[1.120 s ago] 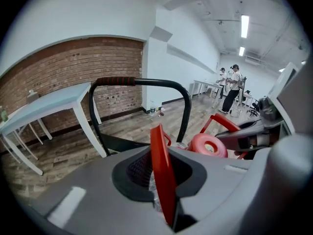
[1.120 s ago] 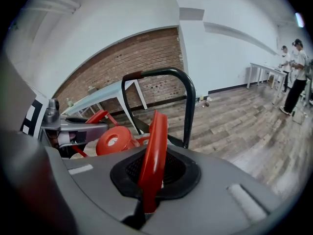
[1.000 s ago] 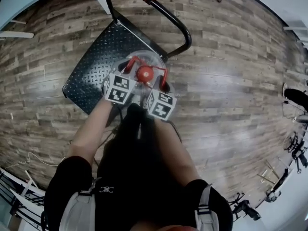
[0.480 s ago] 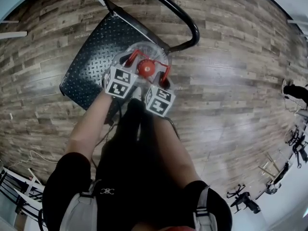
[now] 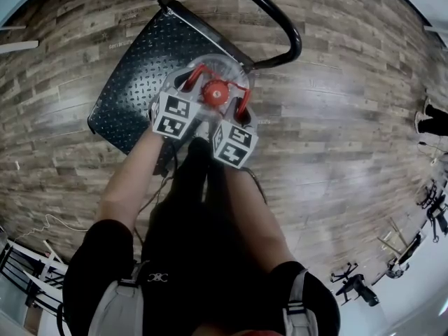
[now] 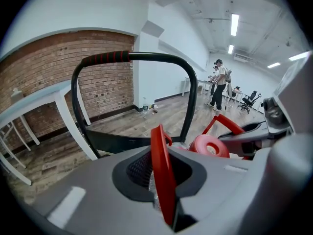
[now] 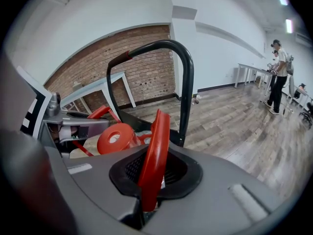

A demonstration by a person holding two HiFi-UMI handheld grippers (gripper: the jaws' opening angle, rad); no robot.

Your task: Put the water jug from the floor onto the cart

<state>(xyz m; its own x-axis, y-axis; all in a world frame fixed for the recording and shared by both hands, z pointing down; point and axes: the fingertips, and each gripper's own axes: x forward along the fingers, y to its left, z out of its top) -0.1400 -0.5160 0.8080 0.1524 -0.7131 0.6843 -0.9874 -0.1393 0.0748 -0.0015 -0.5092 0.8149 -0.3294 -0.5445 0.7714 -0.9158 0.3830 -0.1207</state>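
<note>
The clear water jug (image 5: 210,70) with its red cap (image 5: 215,89) is over the near right part of the cart's black studded deck (image 5: 136,68), close to the cart's black push handle (image 5: 280,21). I cannot tell whether it rests on the deck. My left gripper (image 5: 192,82) is shut on the jug's left red handle (image 6: 160,170). On the other side, my right gripper (image 5: 241,110) is shut on the right red handle (image 7: 155,155). The cap (image 6: 209,145) shows between the two grippers, and also appears in the right gripper view (image 7: 115,138).
The push handle (image 6: 142,57) arches just beyond the jug. A white table leg (image 6: 66,119) and a brick wall (image 6: 44,72) stand behind the cart. People (image 6: 219,82) stand far across the wooden floor (image 5: 350,131). A thin cable (image 5: 42,226) lies on the floor at the left.
Both grippers have sunk with the jug towards the cart deck. Both red handles stay in the jaws.
</note>
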